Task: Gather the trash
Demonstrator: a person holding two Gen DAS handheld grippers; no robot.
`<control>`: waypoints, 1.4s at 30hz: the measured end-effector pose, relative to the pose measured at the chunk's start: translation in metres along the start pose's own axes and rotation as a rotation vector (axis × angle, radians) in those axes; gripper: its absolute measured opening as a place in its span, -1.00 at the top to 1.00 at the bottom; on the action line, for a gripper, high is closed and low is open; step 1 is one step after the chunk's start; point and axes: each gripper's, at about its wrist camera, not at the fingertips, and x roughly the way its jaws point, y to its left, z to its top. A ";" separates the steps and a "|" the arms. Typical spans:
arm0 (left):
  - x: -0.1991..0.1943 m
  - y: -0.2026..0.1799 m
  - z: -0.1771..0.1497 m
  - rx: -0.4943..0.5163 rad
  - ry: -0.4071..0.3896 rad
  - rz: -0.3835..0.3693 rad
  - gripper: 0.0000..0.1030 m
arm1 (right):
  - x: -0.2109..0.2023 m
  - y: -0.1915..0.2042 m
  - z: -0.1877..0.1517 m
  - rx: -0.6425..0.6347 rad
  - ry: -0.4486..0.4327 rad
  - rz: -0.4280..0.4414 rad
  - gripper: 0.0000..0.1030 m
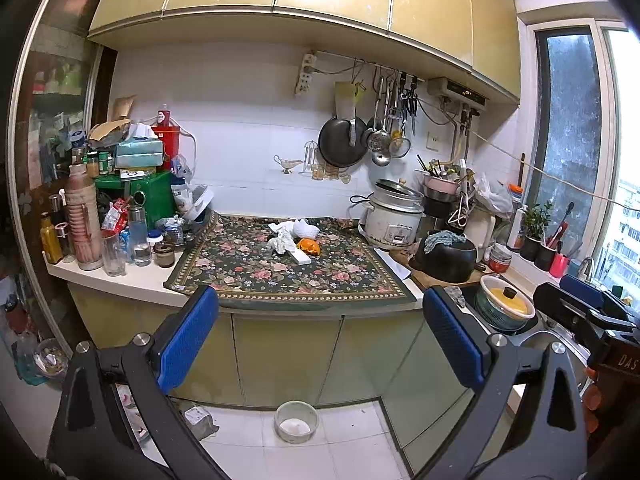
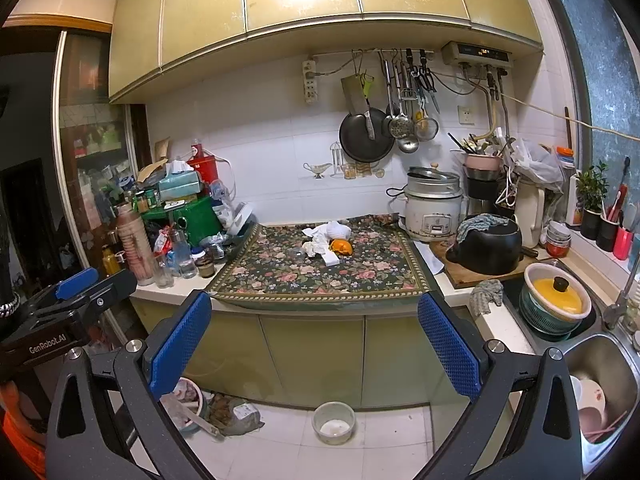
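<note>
Right gripper (image 1: 584, 304) cut off by left wrist view's right edge, left gripper (image 2: 76, 288) cut off at right wrist view's left edge, sink (image 2: 600, 360) contents partly hidden, heater display (image 2: 484, 52) digits unreadable

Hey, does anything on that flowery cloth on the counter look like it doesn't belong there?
Yes. A small heap sits mid-cloth on the floral tablecloth: crumpled white tissues, an orange peel and a flat white rectangular piece. It looks like litter left on an otherwise bare cloth. Both claws are open and well short of it.
</note>
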 end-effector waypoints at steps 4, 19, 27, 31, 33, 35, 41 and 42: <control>0.002 -0.001 -0.001 0.000 0.001 -0.001 -0.99 | 0.000 0.002 0.002 0.000 0.005 -0.001 -0.99; 0.003 -0.004 0.001 0.002 -0.004 -0.005 -0.99 | 0.004 0.001 0.000 0.001 0.004 0.004 -0.99; 0.005 -0.005 0.001 -0.002 -0.004 0.006 -0.99 | 0.005 0.002 -0.001 0.004 0.011 0.013 -0.99; 0.007 -0.005 0.000 -0.003 0.002 0.006 -0.99 | 0.008 0.001 0.000 0.002 0.017 0.017 -0.99; 0.009 -0.006 -0.001 -0.005 0.005 0.007 -0.99 | 0.010 -0.001 0.001 0.002 0.021 0.021 -0.99; 0.010 -0.007 -0.001 -0.005 0.007 0.007 -0.99 | 0.011 -0.002 0.001 0.004 0.024 0.023 -0.99; 0.011 -0.007 -0.002 -0.007 0.009 0.005 -0.99 | 0.014 -0.006 0.002 0.007 0.030 0.033 -0.99; 0.012 -0.008 -0.001 -0.008 0.011 0.006 -0.99 | 0.015 -0.007 0.003 0.007 0.030 0.034 -0.99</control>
